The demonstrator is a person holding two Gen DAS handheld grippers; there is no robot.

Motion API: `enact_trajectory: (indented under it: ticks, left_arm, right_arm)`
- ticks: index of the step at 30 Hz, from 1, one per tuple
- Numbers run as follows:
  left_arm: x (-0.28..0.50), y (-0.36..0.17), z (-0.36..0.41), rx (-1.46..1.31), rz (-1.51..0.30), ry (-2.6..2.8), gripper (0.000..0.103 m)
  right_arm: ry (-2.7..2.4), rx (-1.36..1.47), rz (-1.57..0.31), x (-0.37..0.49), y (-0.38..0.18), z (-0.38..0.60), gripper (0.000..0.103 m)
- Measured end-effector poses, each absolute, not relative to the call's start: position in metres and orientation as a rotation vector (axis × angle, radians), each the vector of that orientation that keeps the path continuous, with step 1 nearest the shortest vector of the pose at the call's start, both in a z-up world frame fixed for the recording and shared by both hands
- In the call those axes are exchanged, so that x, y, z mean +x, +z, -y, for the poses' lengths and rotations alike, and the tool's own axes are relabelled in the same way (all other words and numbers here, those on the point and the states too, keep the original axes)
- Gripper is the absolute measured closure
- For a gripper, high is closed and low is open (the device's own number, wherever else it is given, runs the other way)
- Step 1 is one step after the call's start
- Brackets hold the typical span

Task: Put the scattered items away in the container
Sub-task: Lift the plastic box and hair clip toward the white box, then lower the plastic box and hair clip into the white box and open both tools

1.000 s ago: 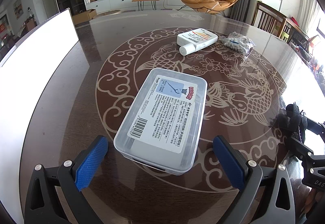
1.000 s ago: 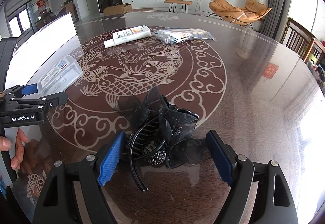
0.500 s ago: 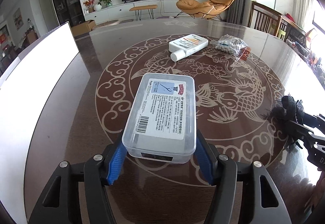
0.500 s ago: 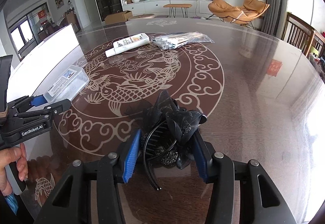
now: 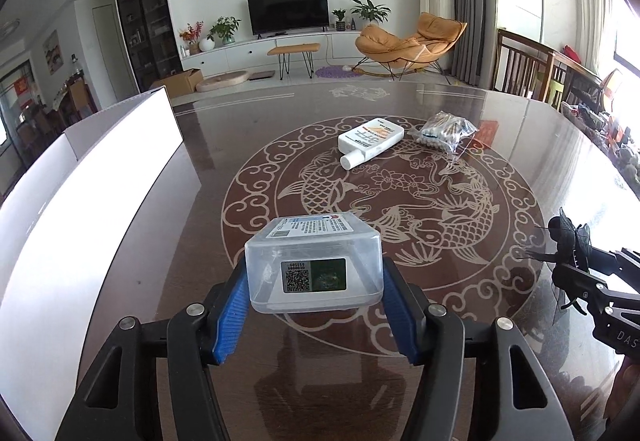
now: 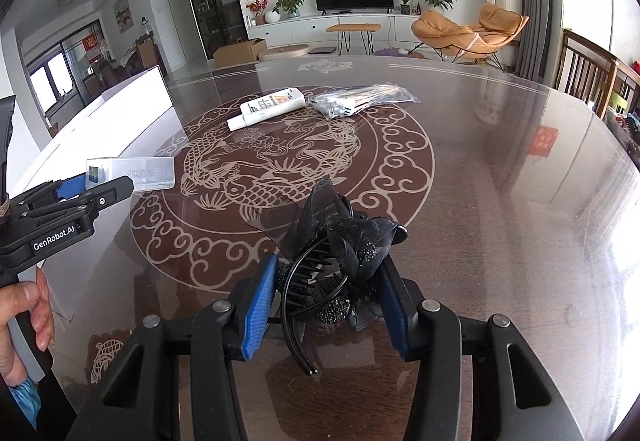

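The round dark wooden table (image 5: pixel 200 321) has a glossy, mirror-smooth top with pale inlaid fish patterns. The clear, smooth plastic box (image 5: pixel 314 269) carries glossy paper labels. The black hair clip (image 6: pixel 340 265) combines shiny hard plastic teeth, sheer gauzy cloth and rough beaded sparkle. Each gripper's blue pads (image 6: pixel 259 305) look ribbed and rubbery; its black arms are matt plastic with metal bolts.

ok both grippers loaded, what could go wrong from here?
1. The left gripper holds the clear plastic box only near its close end, with most of it sticking out forward; it may tip or slip.
2. The right gripper pinches a soft, uneven black hair clip; its prongs or gauze could snag or let it twist loose.
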State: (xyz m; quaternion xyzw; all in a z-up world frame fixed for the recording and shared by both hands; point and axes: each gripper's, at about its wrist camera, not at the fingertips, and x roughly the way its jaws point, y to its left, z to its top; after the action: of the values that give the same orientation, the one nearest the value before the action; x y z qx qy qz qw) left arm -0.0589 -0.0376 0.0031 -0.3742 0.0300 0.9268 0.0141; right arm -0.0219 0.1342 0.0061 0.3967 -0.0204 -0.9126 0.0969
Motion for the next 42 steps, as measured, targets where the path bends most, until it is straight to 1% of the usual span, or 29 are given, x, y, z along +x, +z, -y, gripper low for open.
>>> enact_trajectory:
  ticks: [6, 10, 14, 18, 24, 27, 31, 36, 39, 42]
  left_arm:
    - [-0.044, -0.001, 0.064, -1.184, 0.099, 2.827, 0.043]
    - [-0.031, -0.001, 0.081, -1.172, 0.188, 2.817, 0.043]
    - [-0.018, 0.004, 0.087, -1.145, 0.162, 2.85, 0.043]
    - [-0.01, 0.02, 0.091, -1.088, 0.131, 2.9, 0.043]
    - [0.006, 0.06, 0.124, -0.973, 0.2, 2.973, 0.043]
    - [0.016, 0.082, 0.161, -0.926, 0.253, 3.04, 0.043]
    - [0.028, 0.106, 0.227, -0.903, 0.306, 3.173, 0.043]
    - [0.037, 0.109, 0.315, -0.994, 0.345, 3.344, 0.043]
    - [0.038, 0.1, 0.356, -1.081, 0.368, 3.411, 0.043]
    - [0.036, 0.087, 0.384, -1.167, 0.388, 3.441, 0.043]
  right_arm:
    - [-2.702, 1.13, 0.096, -0.014, 0.021, -0.138, 0.053]
    - [-2.692, 1.113, 0.118, -0.008, 0.025, -0.138, 0.053]
    - [-2.666, 1.102, 0.125, -0.004, 0.028, -0.13, 0.053]
    - [-2.635, 1.072, 0.113, -0.002, 0.037, -0.115, 0.053]
    - [-2.584, 1.005, 0.065, -0.009, 0.062, -0.078, 0.053]
    - [-2.533, 0.947, 0.029, -0.02, 0.082, -0.04, 0.053]
    - [-2.422, 0.855, -0.031, -0.037, 0.116, 0.038, 0.053]
    - [-2.245, 0.752, -0.12, -0.047, 0.146, 0.163, 0.053]
    - [-2.143, 0.75, -0.194, -0.052, 0.145, 0.236, 0.053]
    - [-2.062, 0.814, -0.248, -0.058, 0.127, 0.29, 0.053]
